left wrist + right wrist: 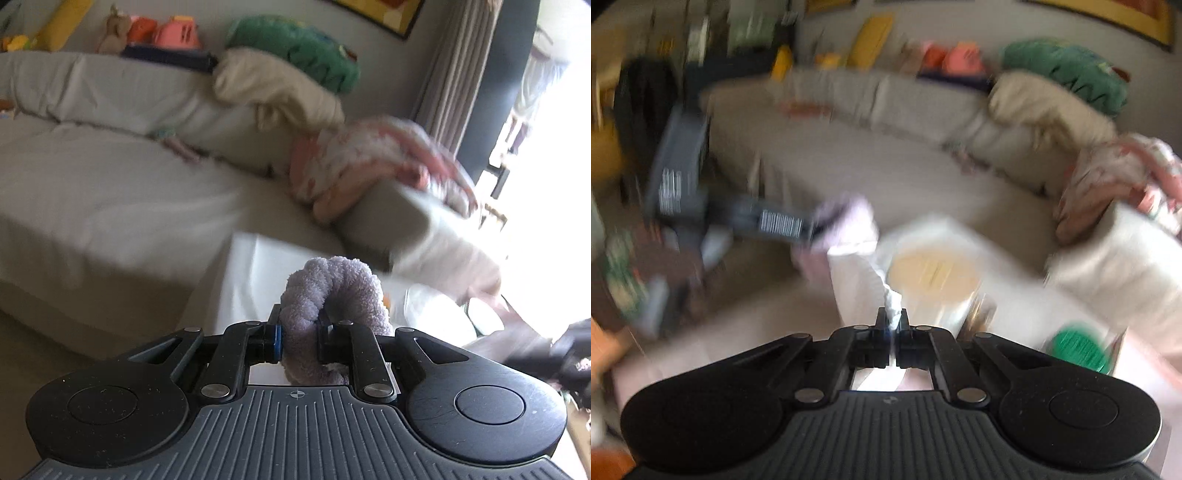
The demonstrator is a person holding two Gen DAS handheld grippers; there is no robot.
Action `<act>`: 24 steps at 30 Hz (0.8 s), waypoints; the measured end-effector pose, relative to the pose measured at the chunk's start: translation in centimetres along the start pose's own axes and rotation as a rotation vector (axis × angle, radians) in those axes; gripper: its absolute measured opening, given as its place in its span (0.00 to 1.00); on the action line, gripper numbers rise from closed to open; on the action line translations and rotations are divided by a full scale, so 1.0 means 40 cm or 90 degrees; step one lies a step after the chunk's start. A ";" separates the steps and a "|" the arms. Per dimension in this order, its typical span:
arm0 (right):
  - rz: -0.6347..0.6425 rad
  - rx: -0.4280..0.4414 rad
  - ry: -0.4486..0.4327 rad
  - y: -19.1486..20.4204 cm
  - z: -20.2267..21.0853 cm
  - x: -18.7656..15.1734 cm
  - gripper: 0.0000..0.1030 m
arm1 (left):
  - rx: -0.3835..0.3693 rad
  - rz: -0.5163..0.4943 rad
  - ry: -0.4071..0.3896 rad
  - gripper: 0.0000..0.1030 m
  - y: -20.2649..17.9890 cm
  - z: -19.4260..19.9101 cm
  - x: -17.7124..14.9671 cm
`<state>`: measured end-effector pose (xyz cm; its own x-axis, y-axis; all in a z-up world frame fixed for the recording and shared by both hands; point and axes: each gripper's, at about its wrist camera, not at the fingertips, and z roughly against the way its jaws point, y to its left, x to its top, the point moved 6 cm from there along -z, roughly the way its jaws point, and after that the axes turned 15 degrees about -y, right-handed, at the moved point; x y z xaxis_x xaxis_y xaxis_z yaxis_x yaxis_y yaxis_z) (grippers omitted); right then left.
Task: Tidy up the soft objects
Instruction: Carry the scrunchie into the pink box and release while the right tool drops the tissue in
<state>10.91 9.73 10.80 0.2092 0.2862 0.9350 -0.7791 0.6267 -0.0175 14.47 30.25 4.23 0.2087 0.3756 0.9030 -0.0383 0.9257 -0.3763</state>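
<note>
My left gripper (pixel 299 325) is shut on a lilac fluffy cloth (pixel 328 291), which bulges up between the jaws and hangs below them. In the right wrist view the left gripper (pixel 812 225) shows blurred at the left with the lilac cloth (pixel 846 225) in it. My right gripper (pixel 893 321) is shut on a thin white cloth (pixel 892 302), a twisted strip that rises from the jaws toward a white bag-like sheet (pixel 857 280). Both views are motion-blurred.
A grey sofa (pixel 110 177) fills the background, with a beige cushion (pixel 273 88), a green plush (pixel 299 48) and a pink-and-white blanket (pixel 369 162) on its arm. A white table (pixel 1015 295) carries a round cream lid (pixel 934 273) and a green lid (pixel 1078 350).
</note>
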 end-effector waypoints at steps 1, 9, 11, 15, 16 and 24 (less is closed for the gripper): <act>-0.018 -0.007 -0.025 -0.029 0.012 0.052 0.03 | 0.001 -0.003 -0.018 0.18 -0.004 -0.007 0.039; -0.074 -0.184 -0.177 -0.310 0.185 0.282 0.03 | -0.062 -0.071 -0.072 0.18 -0.217 -0.122 0.285; -0.069 -0.233 -0.185 -0.373 0.255 0.272 0.03 | -0.119 -0.069 -0.050 0.18 -0.325 -0.149 0.281; -0.077 -0.331 -0.176 -0.494 0.367 0.204 0.03 | -0.255 -0.015 0.051 0.18 -0.548 -0.225 0.189; -0.082 -0.357 -0.172 -0.527 0.394 0.175 0.03 | -0.285 -0.004 0.084 0.19 -0.606 -0.249 0.150; -0.166 -0.386 -0.079 -0.658 0.480 -0.093 0.03 | -0.247 -0.058 0.349 0.26 -0.825 -0.415 -0.267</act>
<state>19.28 -21.73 14.60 0.2482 0.0082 0.9687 -0.2350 0.9706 0.0520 29.73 -5.04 3.55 0.6634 0.1248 0.7377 0.3360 0.8313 -0.4428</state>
